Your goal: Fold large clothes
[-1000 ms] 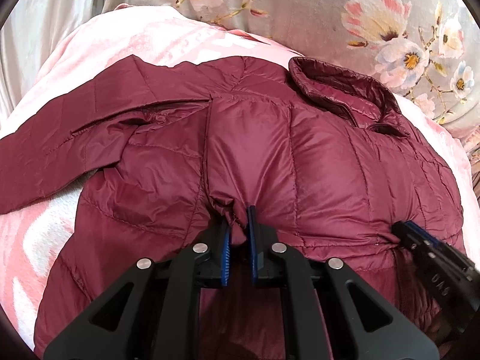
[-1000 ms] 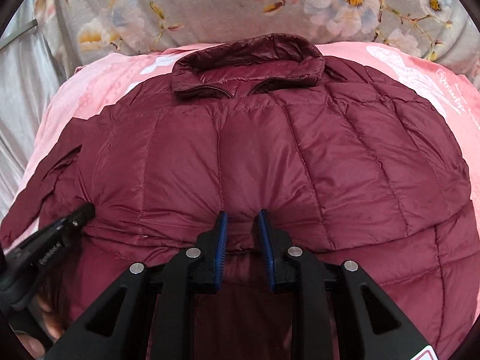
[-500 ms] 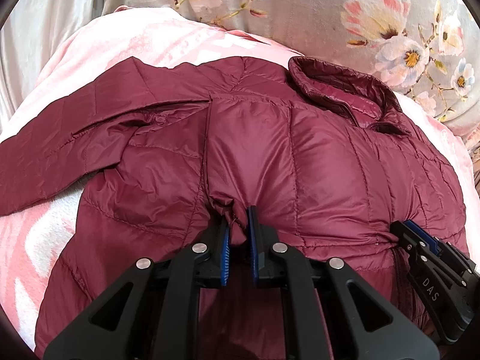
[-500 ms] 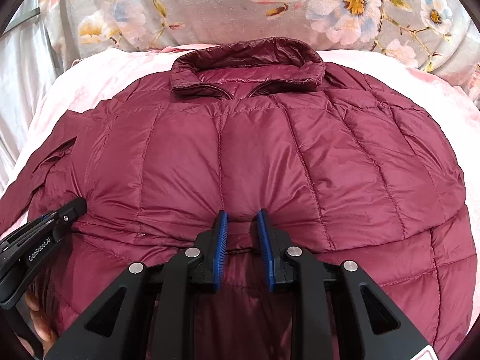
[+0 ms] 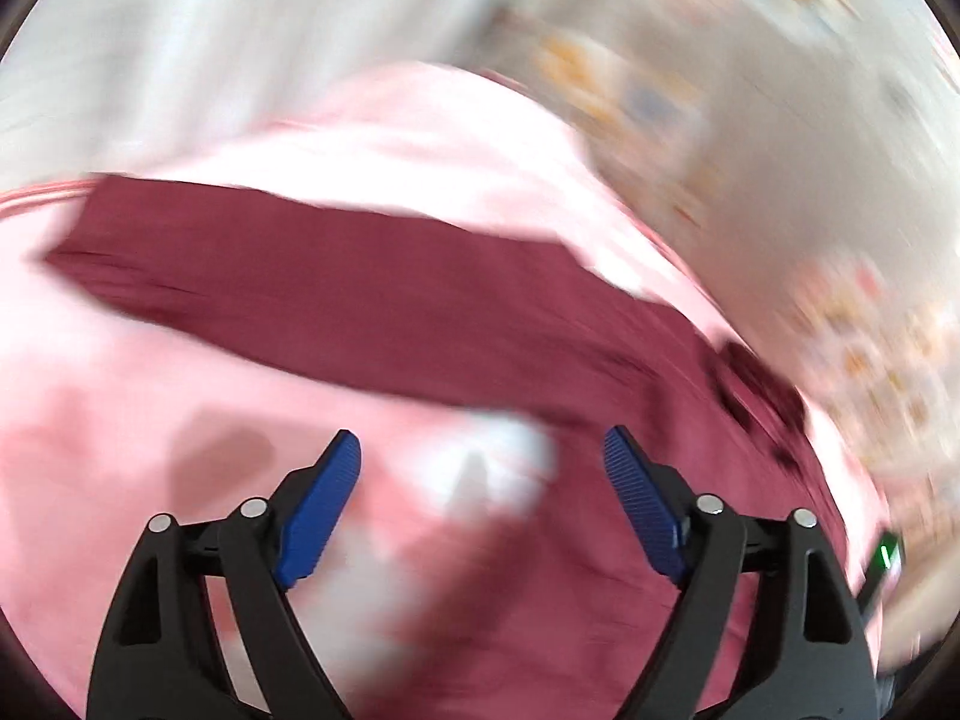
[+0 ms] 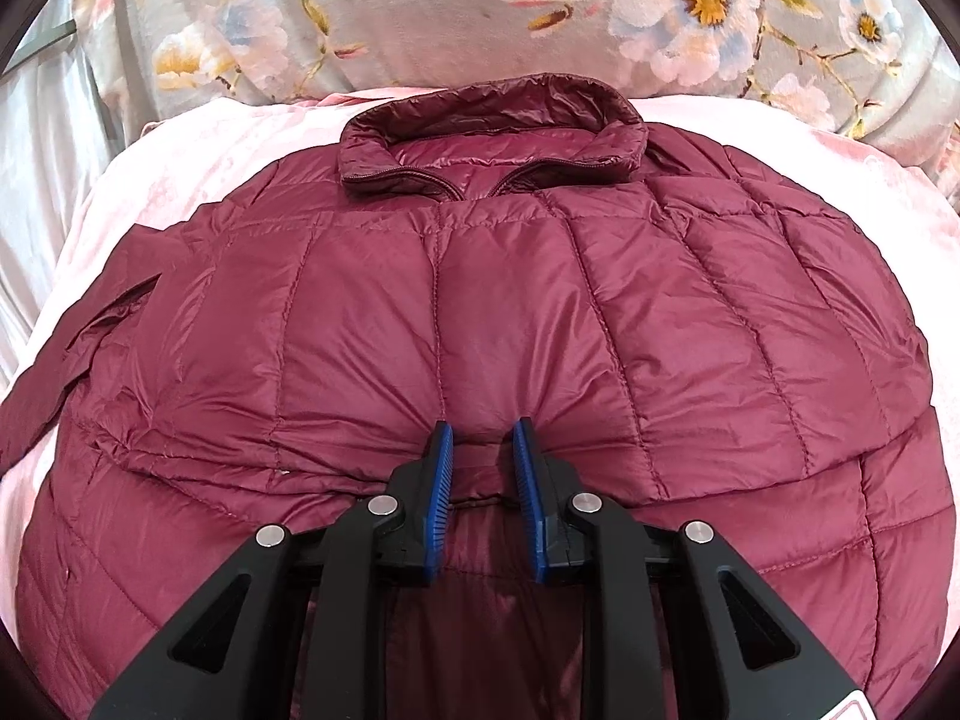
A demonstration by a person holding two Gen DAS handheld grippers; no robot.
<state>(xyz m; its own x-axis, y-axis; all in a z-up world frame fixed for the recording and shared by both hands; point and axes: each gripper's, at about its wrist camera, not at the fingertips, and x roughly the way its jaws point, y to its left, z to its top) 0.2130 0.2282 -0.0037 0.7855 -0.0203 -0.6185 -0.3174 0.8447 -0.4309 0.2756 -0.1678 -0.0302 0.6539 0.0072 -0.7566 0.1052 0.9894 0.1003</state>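
A maroon quilted puffer jacket (image 6: 480, 300) lies front up on a pink blanket (image 6: 198, 156), collar toward the far side, its lower part folded up over the body. My right gripper (image 6: 480, 432) is shut on the folded hem edge, fabric pinched between its blue pads. The left wrist view is blurred by motion. There my left gripper (image 5: 480, 450) has its jaws opening wide with nothing between them, over the pink blanket (image 5: 150, 420). The jacket's sleeve (image 5: 336, 294) stretches out flat just beyond it.
A grey floral cover (image 6: 420, 12) lies behind the blanket, at the head of the bed. Pale sheet fabric (image 6: 42, 138) runs along the left side. A green-lit device (image 5: 887, 555) shows at the right edge of the left wrist view.
My left gripper has let go of the jacket's folded hem, opened wide and swung left toward the outstretched sleeve. It is gone from the right wrist view. The right gripper keeps its hold.
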